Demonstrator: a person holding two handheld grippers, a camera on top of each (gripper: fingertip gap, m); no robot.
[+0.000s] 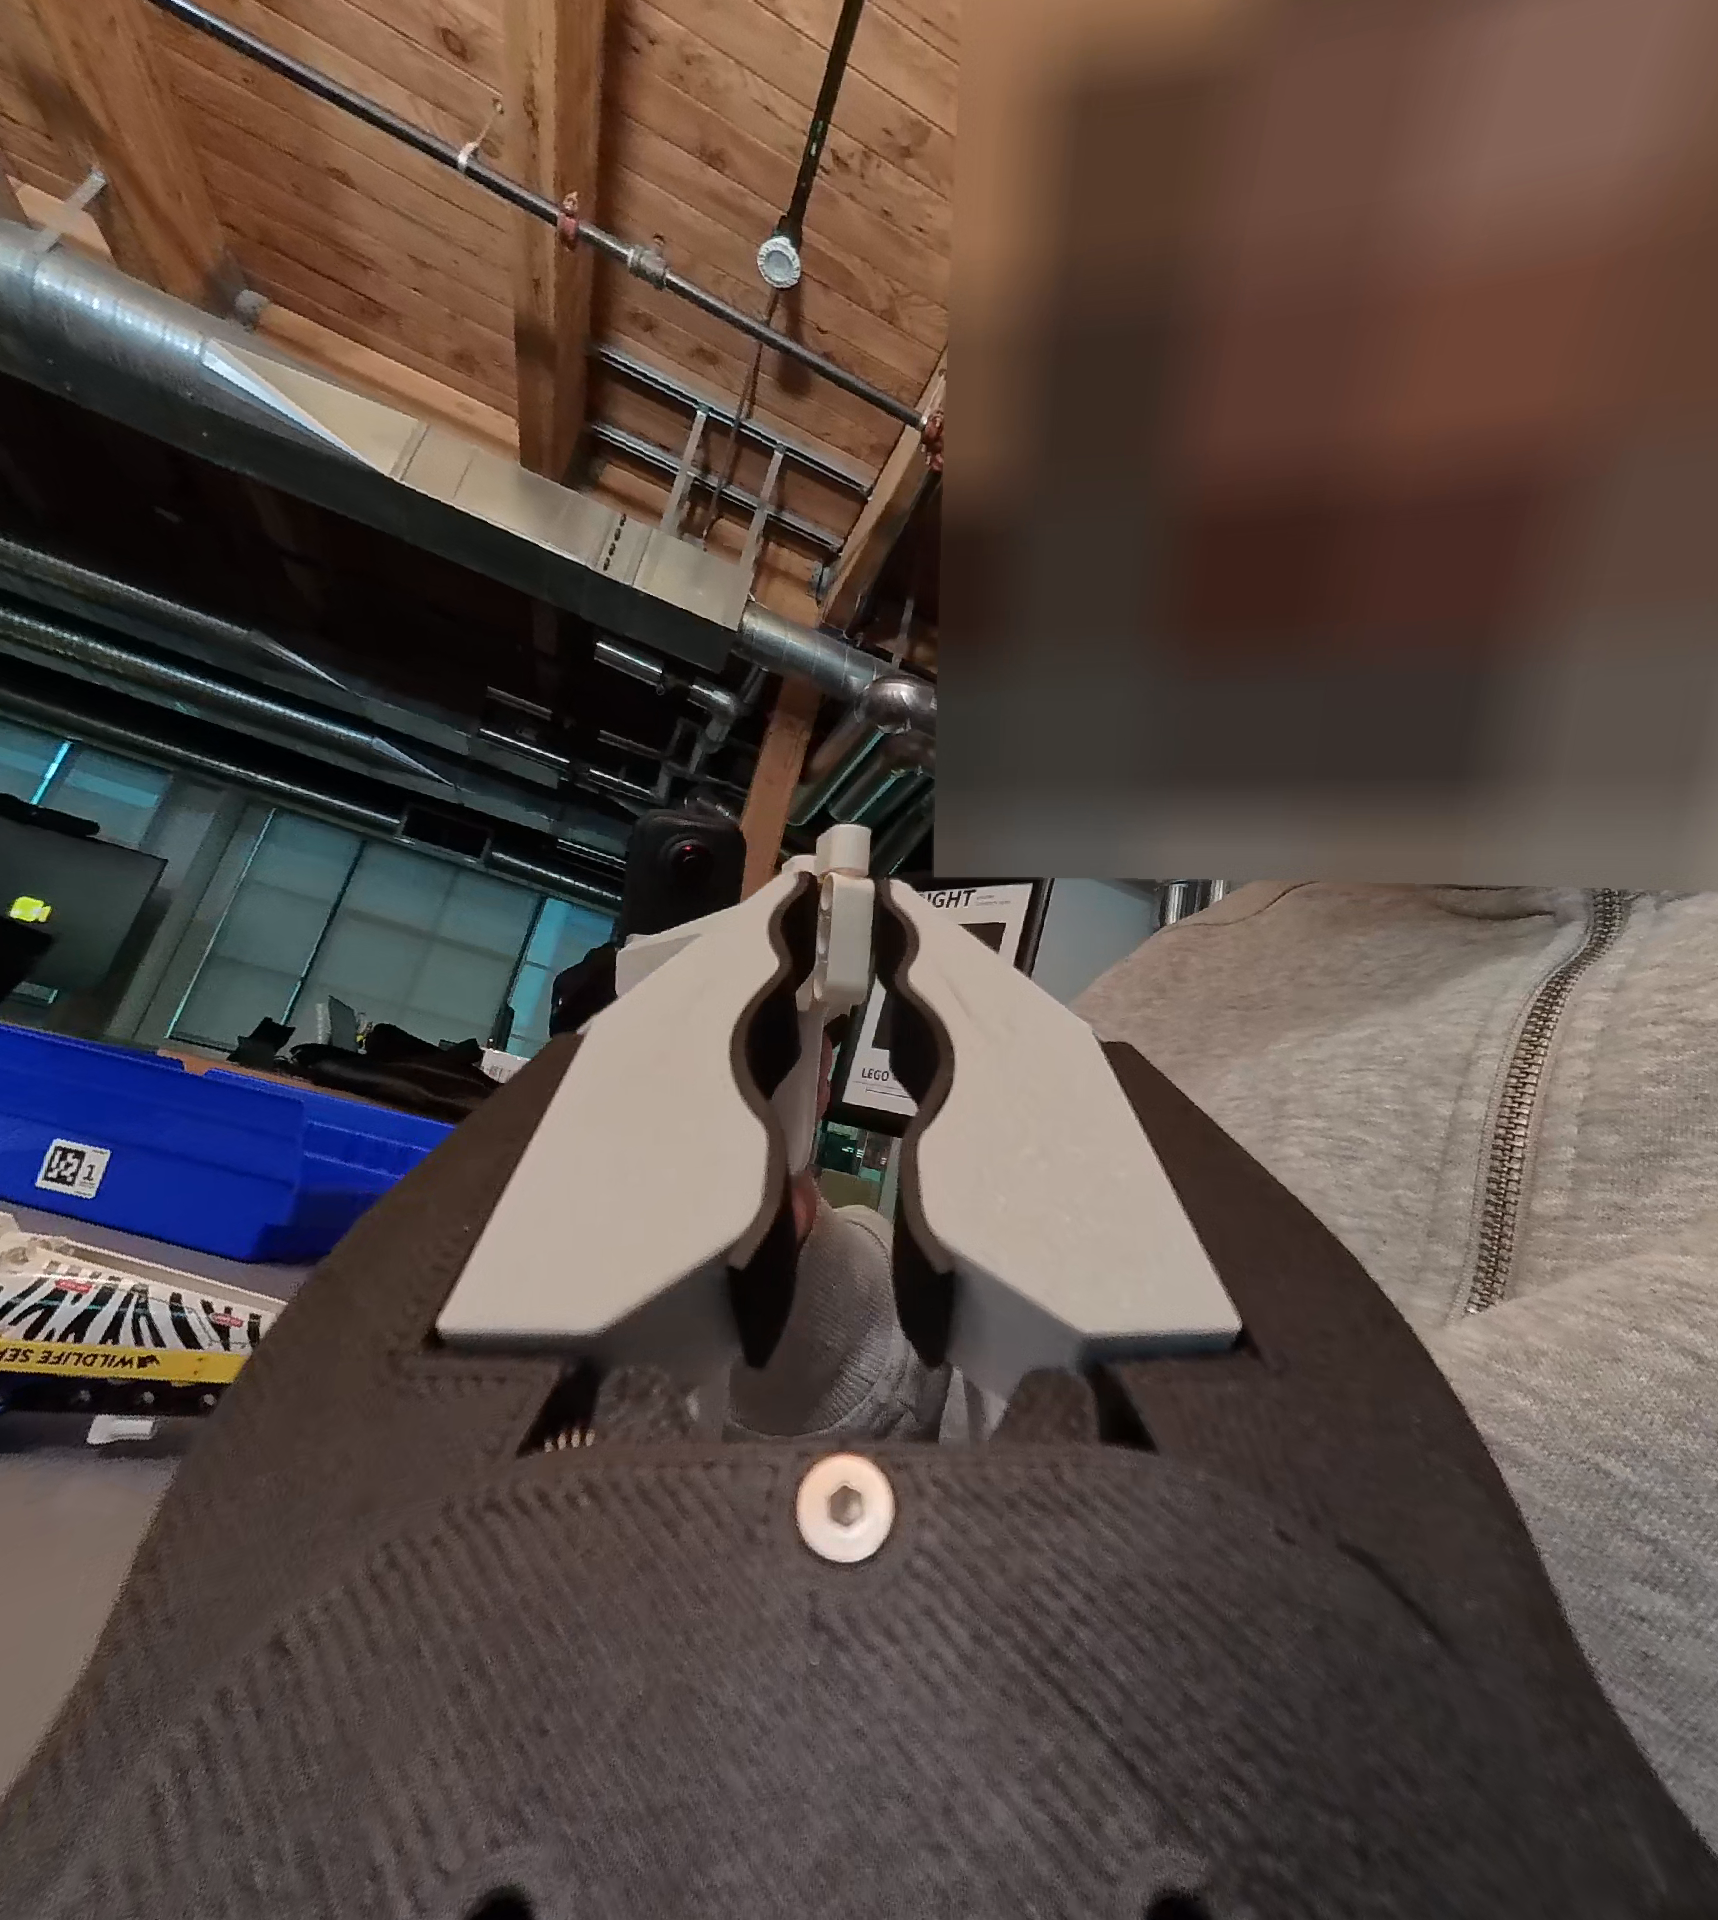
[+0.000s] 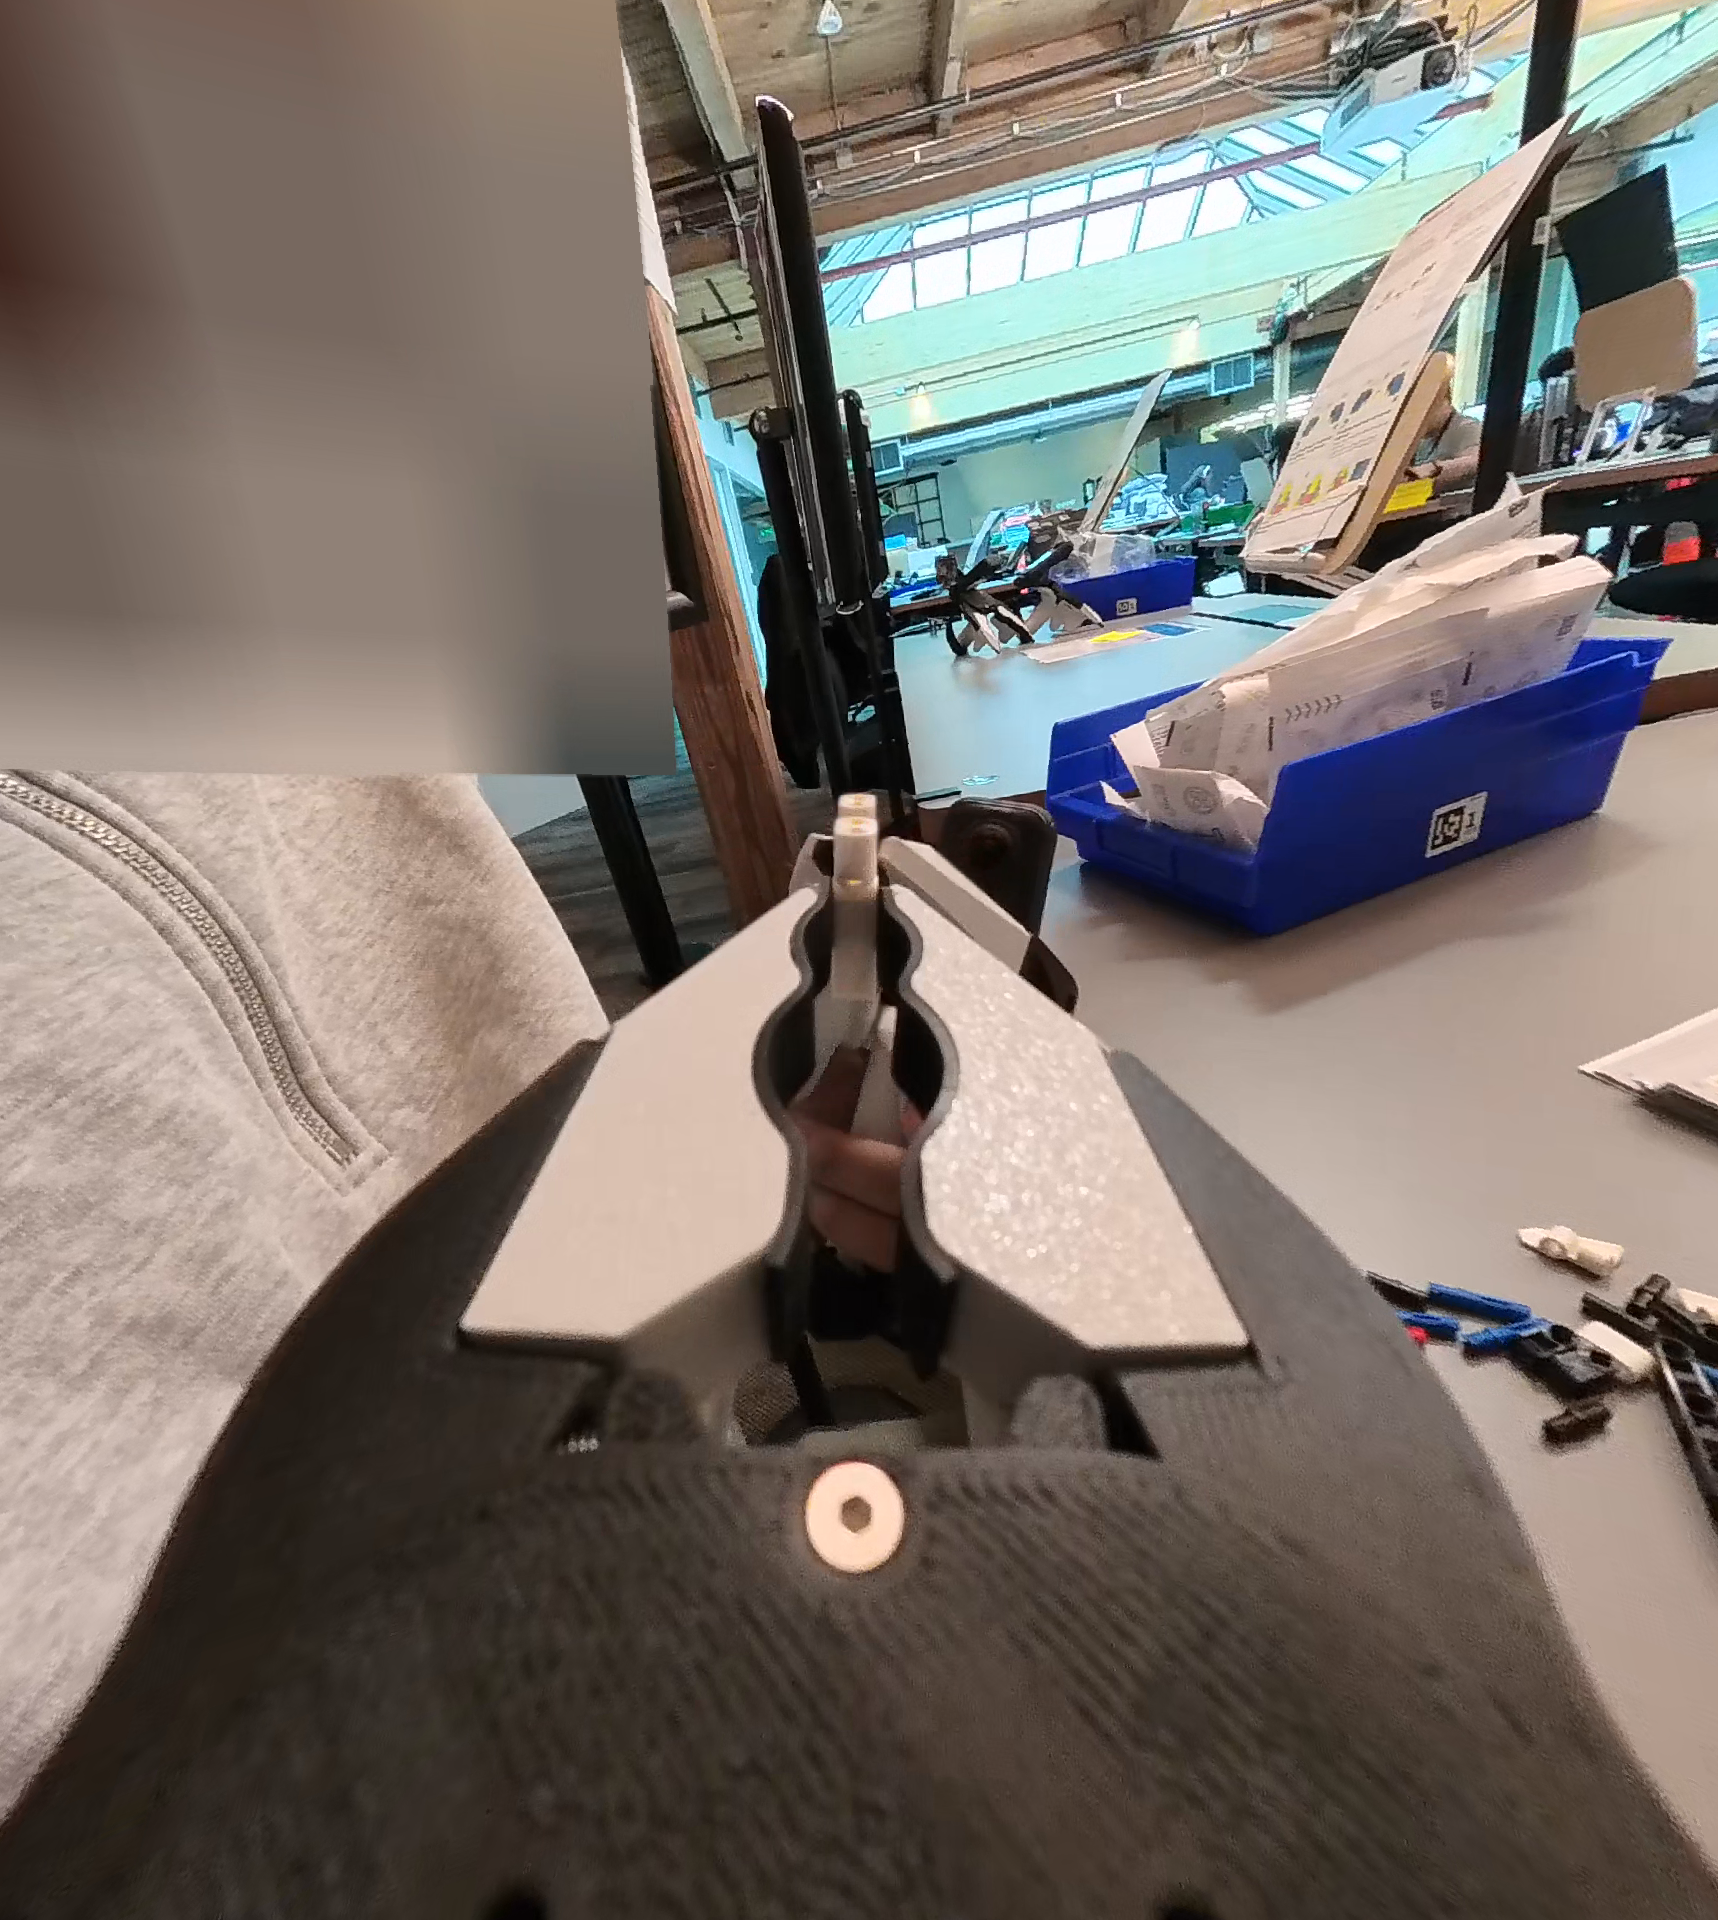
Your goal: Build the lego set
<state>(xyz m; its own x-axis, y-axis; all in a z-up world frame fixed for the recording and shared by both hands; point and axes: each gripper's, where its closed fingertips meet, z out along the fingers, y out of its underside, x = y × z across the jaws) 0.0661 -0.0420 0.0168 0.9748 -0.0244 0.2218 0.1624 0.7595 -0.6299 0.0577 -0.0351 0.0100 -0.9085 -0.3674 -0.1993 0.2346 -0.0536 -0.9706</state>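
At each hand-held gripper's tip (jaws nearly closed), a white lego piece.

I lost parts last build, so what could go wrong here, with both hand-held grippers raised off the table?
1. Each hand-held gripper pinches its white piece only at the fingertips (left, right), so misaligned pressing may pop one out.
2. A dropped piece would probably land in the person's lap, on the grey hoodie, not on the table.

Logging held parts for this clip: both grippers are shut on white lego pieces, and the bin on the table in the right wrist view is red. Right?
Not quite. The bin is blue, as the right wrist view shows. The left gripper and right gripper are each shut on a white lego piece.
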